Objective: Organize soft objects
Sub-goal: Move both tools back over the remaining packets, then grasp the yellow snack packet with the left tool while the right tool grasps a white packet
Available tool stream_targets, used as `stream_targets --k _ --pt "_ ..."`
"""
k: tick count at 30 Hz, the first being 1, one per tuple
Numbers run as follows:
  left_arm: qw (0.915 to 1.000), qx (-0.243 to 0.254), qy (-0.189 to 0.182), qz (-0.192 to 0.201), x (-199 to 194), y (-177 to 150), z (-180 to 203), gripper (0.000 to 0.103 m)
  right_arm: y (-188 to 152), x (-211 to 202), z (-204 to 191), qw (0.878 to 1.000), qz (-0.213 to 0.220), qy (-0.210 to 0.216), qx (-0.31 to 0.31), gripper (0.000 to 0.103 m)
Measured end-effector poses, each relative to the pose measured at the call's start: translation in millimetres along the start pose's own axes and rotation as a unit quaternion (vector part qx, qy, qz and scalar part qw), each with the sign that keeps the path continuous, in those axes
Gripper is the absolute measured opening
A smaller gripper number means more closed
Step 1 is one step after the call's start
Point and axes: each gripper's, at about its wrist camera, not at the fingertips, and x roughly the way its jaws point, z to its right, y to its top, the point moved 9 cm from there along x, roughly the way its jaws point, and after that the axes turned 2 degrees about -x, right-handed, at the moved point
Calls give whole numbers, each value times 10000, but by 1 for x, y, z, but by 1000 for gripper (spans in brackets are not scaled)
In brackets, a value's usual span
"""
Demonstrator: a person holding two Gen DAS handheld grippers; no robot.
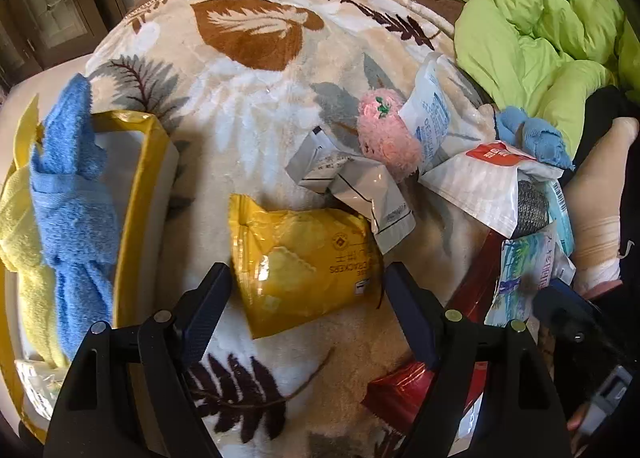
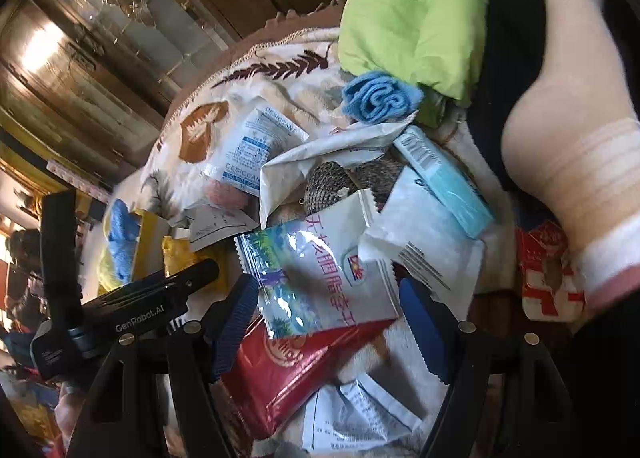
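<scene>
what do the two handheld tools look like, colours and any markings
Both match: the left tool and right tool have black, angular frames with round silver pivot pins, and dark blue fingers with finely ribbed faces. In the right wrist view the left tool's black body carries white "GenRobot.AI" lettering. No cables or sleeves are visible.

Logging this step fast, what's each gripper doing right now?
Left gripper: open around the yellow cracker packet.
Right gripper: open around the Dole packet.

Blanket point(image 1: 248, 105) cream, brown and grey leaf pattern; cracker packet point(image 1: 304, 262) yellow; towel point(image 1: 72, 193) blue; plush toy point(image 1: 388, 137) pink, maybe green stitching; quilt point(image 1: 540, 37) lime green.
</scene>
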Motion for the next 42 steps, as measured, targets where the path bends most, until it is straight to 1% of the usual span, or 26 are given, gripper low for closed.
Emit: stream_targets --k 5,9,10,11,12,13,14,16,17,18,20,24,28,30,34,36,38,39,40,42 --pt "9999 -47 39 -98 13 -1 2 79 3 13 -8 9989 -35 -300 -364 79" --pt "9999 -69 61 -90 15 4 3 79 5 22 -10 9970 -66 -431 -632 77" --pt "9999 -64 81 -102 16 5 3 79 5 25 -11 9963 -87 -466 -717 75" --pt "9999 -65 99 -108 17 6 3 79 4 27 -11 9955 -122 -523 -783 61" --pt "9998 -71 115 -109 19 7 3 79 3 29 -9 9944 -135 -621 -842 55" --pt "9998 -89 120 -112 20 8 3 79 3 27 -8 9947 -81 -613 -824 52" --pt "9998 -109 111 -100 20 8 2 79 4 24 -7 9960 -43 -524 -722 47" --pt "9999 -128 64 -65 20 8 3 79 3 20 -5 9976 -72 -352 -586 43" --pt "9999 -108 54 -54 20 8 3 75 2 17 -5 9979 -76 -297 -577 41" --pt "9999 -63 89 -31 17 5 -1 70 0 15 -6 9979 -78 -266 -588 40" --pt "10000 -35 89 -3 16 3 -3 65 -5 11 -7 9981 -79 -145 -589 35" --pt "10000 -88 14 -11 12 1 -9 54 -15 1 -10 9988 -66 215 -433 31" --pt "9999 -86 -77 -20 7 -5 -8 49 -21 -9 -10 9983 -51 548 -165 26" --pt "9999 -80 -93 -10 6 -9 -8 45 -21 -13 -10 9979 -32 638 -87 24" --pt "9998 -99 -157 20 3 -9 -12 45 -20 -16 -12 9970 0 772 -40 23" --pt "9998 -81 -167 15 0 -11 -15 44 -20 -14 -11 9971 -26 759 -38 23" --pt "9998 -64 -164 -2 3 -9 -13 44 -23 -12 -9 9963 -105 847 58 23" --pt "9998 -46 -184 -40 3 -11 -13 44 -24 -9 -10 9957 -161 908 80 24" --pt "9997 -21 -230 -102 4 -14 -14 44 -25 -7 -12 9945 -222 1014 109 28" --pt "9994 -11 -286 -169 8 -15 -11 45 -27 -2 -14 9926 -325 1155 162 29"
